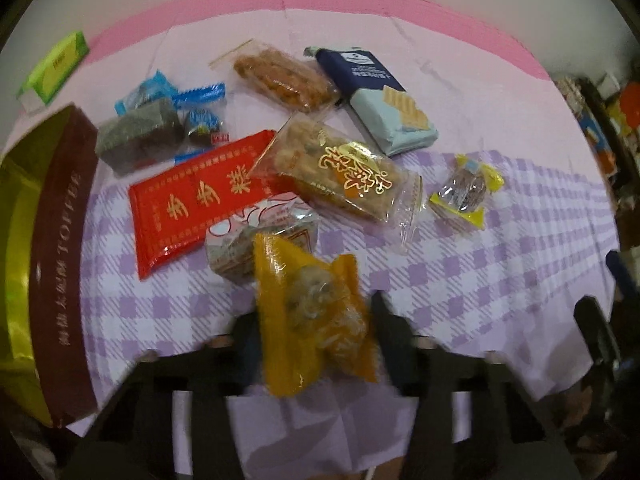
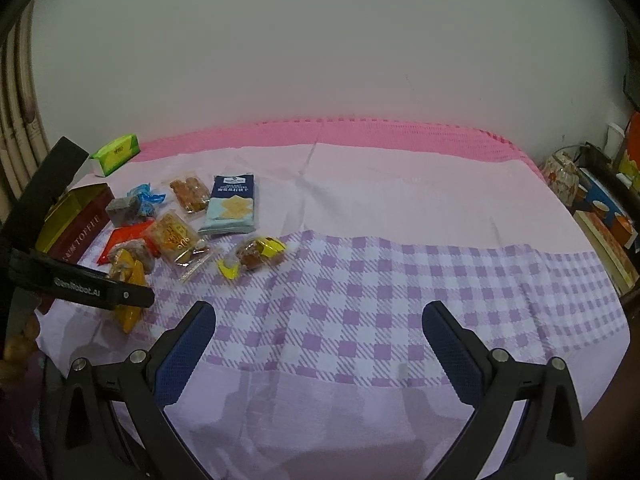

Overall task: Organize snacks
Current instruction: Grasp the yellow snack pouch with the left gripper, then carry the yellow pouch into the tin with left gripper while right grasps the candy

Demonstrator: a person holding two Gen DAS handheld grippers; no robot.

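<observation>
My left gripper (image 1: 314, 316) is shut on an orange-wrapped snack (image 1: 316, 312) and holds it just above the cloth; it also shows in the right wrist view (image 2: 128, 280). Beyond it lie a red packet (image 1: 200, 196), a clear packet with gold writing (image 1: 344, 172), a blue cracker pack (image 1: 380, 100), a clear pack of brown pieces (image 1: 284, 76), a grey block (image 1: 138, 136), blue candies (image 1: 200, 108) and a yellow-wrapped sweet (image 1: 464, 192). An open toffee box (image 1: 56, 260) stands at the left. My right gripper (image 2: 318, 320) is open and empty over the checked cloth.
A green box (image 1: 56, 66) lies at the far left near the pink mat (image 1: 360, 4). The checked cloth (image 2: 400, 300) covers the table's front. Books and clutter (image 2: 608, 220) stand off the right edge. A wall rises behind.
</observation>
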